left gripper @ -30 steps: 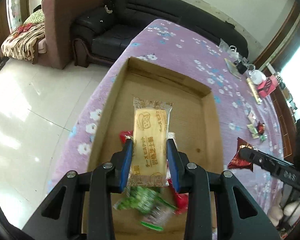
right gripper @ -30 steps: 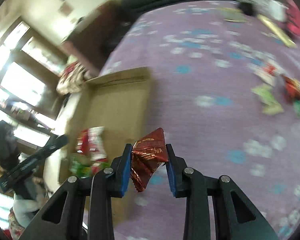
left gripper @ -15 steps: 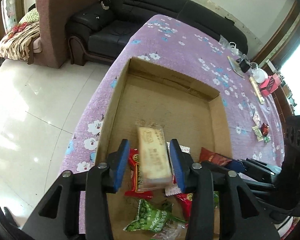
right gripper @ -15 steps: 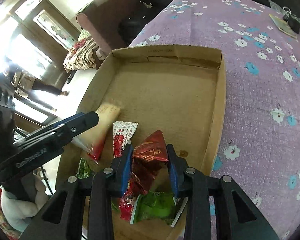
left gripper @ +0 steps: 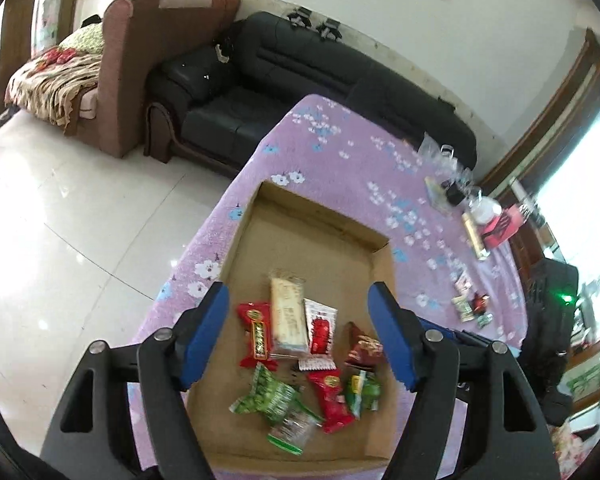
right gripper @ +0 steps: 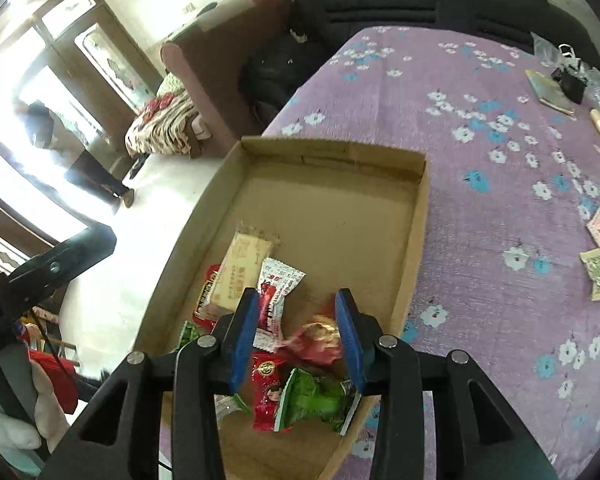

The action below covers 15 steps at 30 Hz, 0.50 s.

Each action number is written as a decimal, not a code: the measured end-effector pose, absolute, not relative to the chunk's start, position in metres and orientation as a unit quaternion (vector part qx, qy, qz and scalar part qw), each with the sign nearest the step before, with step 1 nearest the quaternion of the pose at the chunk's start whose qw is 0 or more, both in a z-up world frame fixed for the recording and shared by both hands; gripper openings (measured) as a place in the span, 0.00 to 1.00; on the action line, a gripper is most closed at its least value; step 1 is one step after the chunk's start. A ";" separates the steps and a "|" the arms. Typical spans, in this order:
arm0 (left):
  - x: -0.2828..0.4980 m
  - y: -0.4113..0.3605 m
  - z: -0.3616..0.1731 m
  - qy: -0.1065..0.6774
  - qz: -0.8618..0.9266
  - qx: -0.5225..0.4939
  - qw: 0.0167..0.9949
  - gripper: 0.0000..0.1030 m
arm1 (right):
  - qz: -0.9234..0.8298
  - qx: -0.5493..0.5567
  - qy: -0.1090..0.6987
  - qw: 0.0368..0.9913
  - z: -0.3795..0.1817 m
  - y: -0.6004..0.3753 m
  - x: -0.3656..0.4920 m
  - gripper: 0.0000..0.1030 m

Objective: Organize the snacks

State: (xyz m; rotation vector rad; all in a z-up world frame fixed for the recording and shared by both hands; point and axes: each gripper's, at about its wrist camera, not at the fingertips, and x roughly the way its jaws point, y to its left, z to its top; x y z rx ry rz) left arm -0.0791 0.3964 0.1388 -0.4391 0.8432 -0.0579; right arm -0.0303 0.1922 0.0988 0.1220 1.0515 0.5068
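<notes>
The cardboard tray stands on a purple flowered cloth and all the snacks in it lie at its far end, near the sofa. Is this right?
Not quite. The snacks lie at the near end of the cardboard tray, close to the tongs; its far end is bare. The left wrist view shows it. The purple flowered cloth is right.

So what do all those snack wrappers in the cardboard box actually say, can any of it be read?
Nothing reads cleanly.
Pale yellow biscuit packet: brown Chinese characters, too blurred to quote.
White-and-red sachet: red print, too small.
Red candy wrapper with gold round emblem: emblem illegible.
Green crinkled packet: blurred.
Shallow cardboard box: no print seen.
</notes>
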 end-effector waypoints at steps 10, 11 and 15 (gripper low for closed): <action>-0.111 0.353 0.166 0.409 0.000 -0.195 0.891 0.71 | 0.247 0.057 0.468 0.846 0.120 0.165 -0.042 0.44; -0.112 0.349 0.167 0.410 0.005 -0.190 0.892 0.71 | 0.249 0.059 0.466 0.847 0.121 0.159 -0.040 0.44; -0.115 0.322 0.175 0.403 0.021 -0.168 0.899 0.71 | 0.239 0.053 0.441 0.864 0.130 0.127 -0.040 0.45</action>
